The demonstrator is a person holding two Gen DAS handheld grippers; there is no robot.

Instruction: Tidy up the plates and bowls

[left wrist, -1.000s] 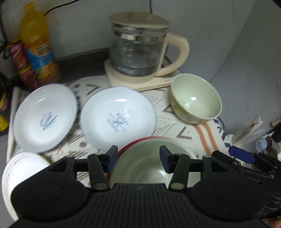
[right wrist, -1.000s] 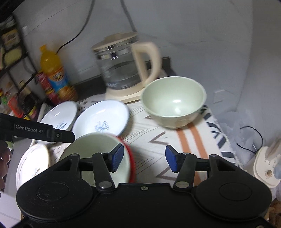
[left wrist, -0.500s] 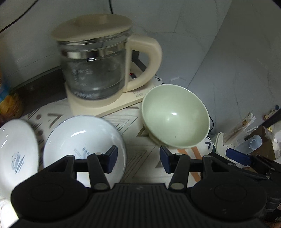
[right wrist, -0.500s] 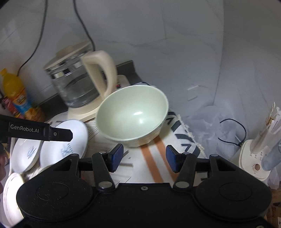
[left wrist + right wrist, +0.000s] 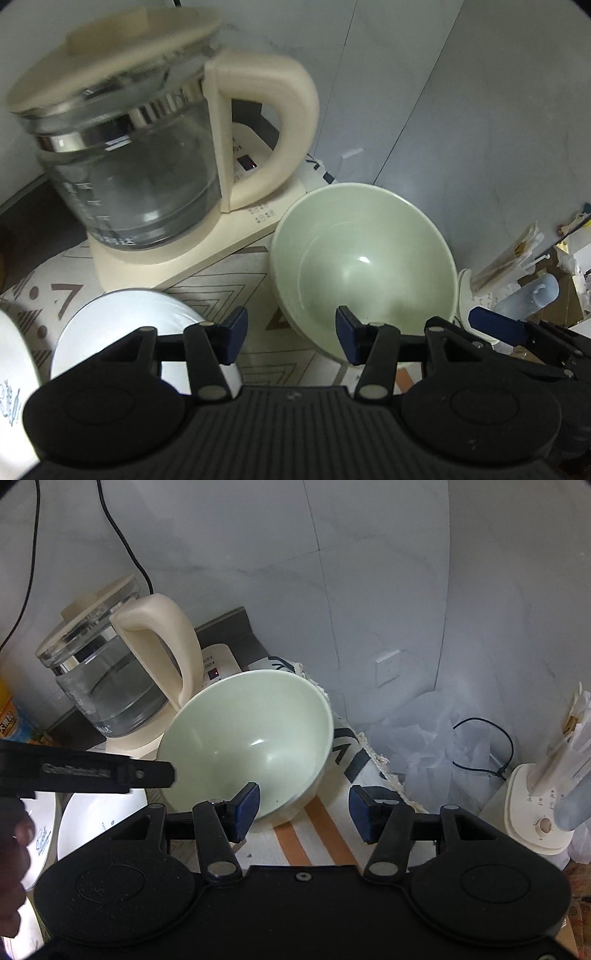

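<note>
dim bluish light, motion-blurred kettle [image 5: 122, 155], glare on white plate [image 5: 125, 317], fisheye-bent edges

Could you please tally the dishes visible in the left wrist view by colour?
Pale green bowl: 1
White plates with blue print: 2, one beside the bowl, another cut off at the left edge
Total: 3 dishes

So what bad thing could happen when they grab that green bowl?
The green bowl sits right by the glass kettle, so a nudge might knock them together. It is also near the cloth's edge and might slide off. The open right gripper could pinch its smooth rim badly and slip.
</note>
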